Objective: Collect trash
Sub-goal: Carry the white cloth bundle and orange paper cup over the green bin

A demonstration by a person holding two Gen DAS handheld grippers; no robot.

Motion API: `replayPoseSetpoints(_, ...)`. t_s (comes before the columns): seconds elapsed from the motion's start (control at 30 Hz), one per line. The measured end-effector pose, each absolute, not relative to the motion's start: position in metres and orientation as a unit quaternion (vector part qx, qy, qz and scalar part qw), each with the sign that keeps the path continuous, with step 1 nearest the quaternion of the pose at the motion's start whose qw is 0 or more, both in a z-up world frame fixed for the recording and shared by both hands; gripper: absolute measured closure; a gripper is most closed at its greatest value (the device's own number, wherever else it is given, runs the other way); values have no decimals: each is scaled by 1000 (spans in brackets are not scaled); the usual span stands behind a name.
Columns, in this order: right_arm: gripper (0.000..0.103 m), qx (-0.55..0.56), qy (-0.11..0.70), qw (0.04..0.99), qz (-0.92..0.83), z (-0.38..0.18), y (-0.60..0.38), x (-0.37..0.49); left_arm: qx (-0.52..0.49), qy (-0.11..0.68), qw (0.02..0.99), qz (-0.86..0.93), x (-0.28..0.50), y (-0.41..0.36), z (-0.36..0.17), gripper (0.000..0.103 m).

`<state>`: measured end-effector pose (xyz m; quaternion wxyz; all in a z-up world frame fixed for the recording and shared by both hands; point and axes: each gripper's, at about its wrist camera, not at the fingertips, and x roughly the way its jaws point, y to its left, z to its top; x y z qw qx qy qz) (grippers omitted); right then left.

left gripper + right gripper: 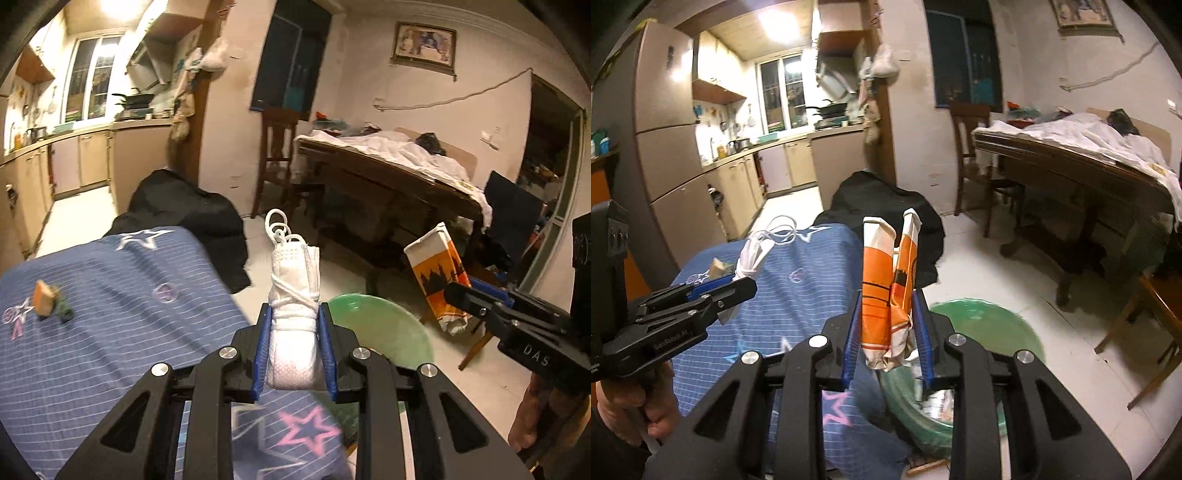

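Note:
My left gripper is shut on a rolled white face mask bound with its ear loops, held above the edge of the blue starred sheet. My right gripper is shut on a crushed orange and white carton, held above a green plastic bin. The carton and the right gripper show at right in the left wrist view; the mask and left gripper show at left in the right wrist view. The bin lies below and just right of the mask.
A small orange scrap and a dark green scrap lie on the sheet. A black bag or cloth lies beyond it. A wooden table with white cloth and a chair stand at right; the kitchen opens at left.

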<state>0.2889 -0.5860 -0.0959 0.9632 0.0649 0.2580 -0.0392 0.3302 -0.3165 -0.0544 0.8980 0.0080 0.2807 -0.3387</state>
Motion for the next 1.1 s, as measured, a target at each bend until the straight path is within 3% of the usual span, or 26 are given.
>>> replayPoseSetpoints(0.3,77,82,266,958,-67,-100,-628,284,29,284,884,-370,332,-389,-57,77)
replayPoseSetpoints(0.6,76,122,326,935,-65,-115,-677,301,47,324,860,-391,357,-454,-73,77)
replayPoseSetpoints(1.1,74,175,441,879,-33,-175,-716,339,90,431,813,-381,407,-521,-153,77)
